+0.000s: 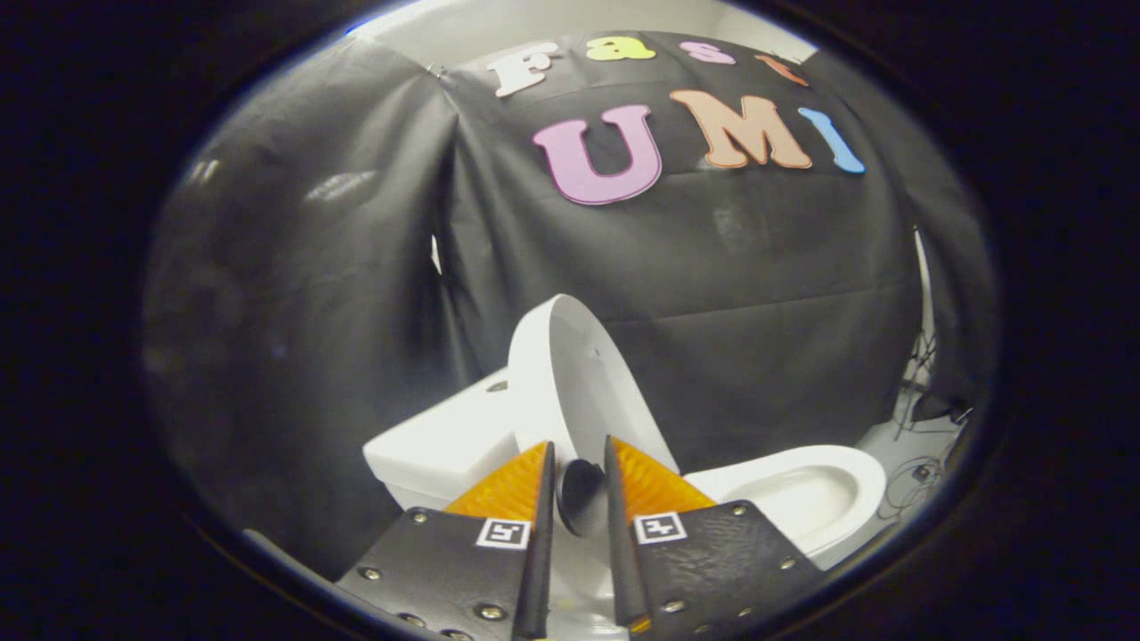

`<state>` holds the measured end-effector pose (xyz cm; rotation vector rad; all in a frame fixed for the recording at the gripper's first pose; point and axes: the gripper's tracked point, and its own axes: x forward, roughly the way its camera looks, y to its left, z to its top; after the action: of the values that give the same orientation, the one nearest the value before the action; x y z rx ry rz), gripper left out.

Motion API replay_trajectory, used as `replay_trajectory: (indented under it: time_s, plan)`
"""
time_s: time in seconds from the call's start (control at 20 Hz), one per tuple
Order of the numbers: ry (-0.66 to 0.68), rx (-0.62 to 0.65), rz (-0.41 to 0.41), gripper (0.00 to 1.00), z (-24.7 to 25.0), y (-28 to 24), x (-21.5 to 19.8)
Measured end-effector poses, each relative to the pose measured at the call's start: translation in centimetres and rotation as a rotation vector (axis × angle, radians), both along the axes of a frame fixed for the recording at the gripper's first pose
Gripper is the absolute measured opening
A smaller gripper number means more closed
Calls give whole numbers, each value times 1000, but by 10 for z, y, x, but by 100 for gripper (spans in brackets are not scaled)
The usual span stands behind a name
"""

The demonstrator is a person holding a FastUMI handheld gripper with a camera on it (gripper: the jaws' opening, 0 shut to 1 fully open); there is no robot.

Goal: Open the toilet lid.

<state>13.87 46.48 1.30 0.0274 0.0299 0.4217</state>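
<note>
Item 1: my tongs [579,458]. The two fingers stand close together with a narrow gap between them, and the raised toilet lid [574,374] runs down into that gap. A small dark round bumper [579,490] on the lid sits right between the fingers. I cannot tell whether both fingers actually press on the lid or merely flank its edge.

Item 2: toilet lid, white, oval. It stands raised, near upright, tilted back toward the tank [441,441]. Its rim and inner face are turned toward me; its lower end is between my fingers, and its upper end rises well above them against the wall [712,267].

Item 3: tank, white, boxy. It sits beside the lid on one side of my fingers, partly hidden behind the lid.

Item 4: toilet bowl [819,481], white, open to view. It lies on the other side of my fingers from the tank, its rounded front pointing away from the tank.

Item 5: booth wall, black cloth, creased, hanging behind the toilet.

Item 6: floor [917,445], pale, seen beyond the front of the bowl, with dark cables [922,467] lying on it near the foot of the wall.
</note>
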Motion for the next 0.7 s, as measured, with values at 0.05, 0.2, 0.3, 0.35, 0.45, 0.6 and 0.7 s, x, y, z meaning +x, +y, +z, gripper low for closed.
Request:
replay_trajectory:
  time_s: [0.05, 0.2, 0.3, 0.35, 0.45, 0.6, 0.7]
  plan:
    - [-35, 10, 11, 41, 10, 1, -2]
    - [-104, 30, 35, 65, 38, -9, -5]
    - [-141, 34, 9, 79, 53, -31, 2]
    - [-155, 34, -19, 85, 58, -45, 6]
    - [-166, 36, -69, 91, 65, -75, 13]
    - [-153, 19, -160, 99, 64, -124, 26]
    - [-143, -4, -221, 99, 62, -154, 33]
